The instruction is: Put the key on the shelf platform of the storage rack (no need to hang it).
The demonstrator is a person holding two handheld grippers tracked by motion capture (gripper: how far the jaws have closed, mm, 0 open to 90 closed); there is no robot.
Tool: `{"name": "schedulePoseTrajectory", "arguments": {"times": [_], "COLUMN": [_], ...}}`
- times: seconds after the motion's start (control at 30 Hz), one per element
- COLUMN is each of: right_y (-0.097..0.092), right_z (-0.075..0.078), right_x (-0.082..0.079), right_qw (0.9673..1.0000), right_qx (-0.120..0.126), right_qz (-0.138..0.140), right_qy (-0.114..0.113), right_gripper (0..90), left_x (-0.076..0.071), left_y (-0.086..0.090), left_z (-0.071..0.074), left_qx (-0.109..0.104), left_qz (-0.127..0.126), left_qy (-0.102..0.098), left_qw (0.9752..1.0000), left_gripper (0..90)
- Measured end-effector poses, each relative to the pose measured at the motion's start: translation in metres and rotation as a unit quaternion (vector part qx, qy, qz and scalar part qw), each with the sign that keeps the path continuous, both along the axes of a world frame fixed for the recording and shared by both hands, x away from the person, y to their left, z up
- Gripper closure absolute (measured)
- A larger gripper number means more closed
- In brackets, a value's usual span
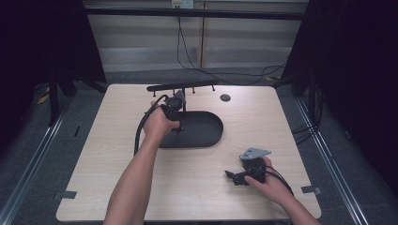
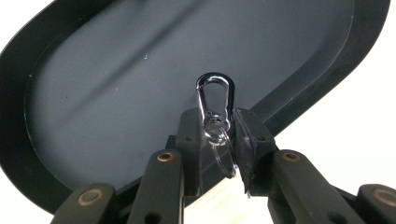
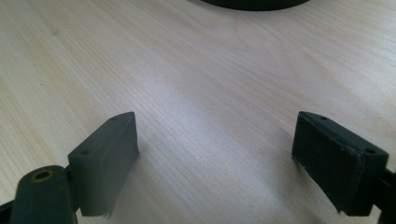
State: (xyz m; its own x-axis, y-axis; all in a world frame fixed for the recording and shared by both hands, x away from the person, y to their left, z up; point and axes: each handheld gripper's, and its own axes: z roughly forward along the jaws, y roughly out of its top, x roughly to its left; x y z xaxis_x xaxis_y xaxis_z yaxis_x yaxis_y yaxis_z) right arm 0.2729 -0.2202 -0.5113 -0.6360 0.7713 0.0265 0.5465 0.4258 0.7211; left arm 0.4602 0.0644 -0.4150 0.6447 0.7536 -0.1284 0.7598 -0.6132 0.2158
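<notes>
Left gripper (image 2: 218,128) clenched on a carabiner keyring (image 2: 215,105) above the black oval tray (image 2: 93,93); deposit pending. Right gripper (image 3: 215,154), at tray's five o'clock, released.

My right hand-held gripper (image 3: 215,161) hung just above a pale wooden surface (image 3: 201,79) with fine grain lines running across it. Its two black jaws rose from the bottom edge and stood wide apart, with bare wood and nothing else between them. Each jaw carried a dark, flat pad (image 3: 334,158) with slightly frayed lower corners. At the top edge, the curved black rim of a tray (image 3: 254,3) just showed.
</notes>
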Motion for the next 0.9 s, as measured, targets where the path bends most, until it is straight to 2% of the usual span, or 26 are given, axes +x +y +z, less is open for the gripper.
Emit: {"name": "schedulePoseTrajectory", "arguments": {"times": [0.23, 0.27, 0.43, 0.5, 0.67, 0.9], "right_y": [0.0, 0.0, 0.0, 0.0, 0.0, 0.0], "right_z": [0.0, 0.0, 0.0, 0.0, 0.0, 0.0], "right_x": [0.0, 0.0, 0.0, 0.0, 0.0, 0.0], "right_qw": [1.0, 1.0, 1.0, 1.0, 1.0, 1.0], "right_qx": [0.0, 0.0, 0.0, 0.0, 0.0, 0.0], "right_qz": [0.0, -0.001, -0.001, -0.001, -0.001, 0.0], "right_qy": [0.0, 0.0, 0.001, 0.001, 0.001, 0.0], "right_gripper": [14.0, 14.0, 14.0, 14.0, 14.0, 14.0], "left_x": [0.002, 0.002, 0.002, 0.002, 0.002, 0.003], "left_y": [0.003, 0.003, 0.003, 0.002, 0.0, -0.001], "left_z": [-0.008, -0.01, -0.011, -0.012, -0.015, -0.022], "left_qx": [-0.004, -0.004, 0.0, 0.0, 0.001, -0.001], "left_qz": [0.008, 0.015, 0.015, 0.009, 0.008, 0.017], "left_qy": [-0.003, -0.002, -0.002, -0.01, -0.014, -0.02], "left_qw": [1.0, 0.9999, 0.9999, 0.9999, 0.9999, 0.9997], "left_gripper": [72.7, 72.7, 72.6, 72.6, 72.5, 72.4]}}
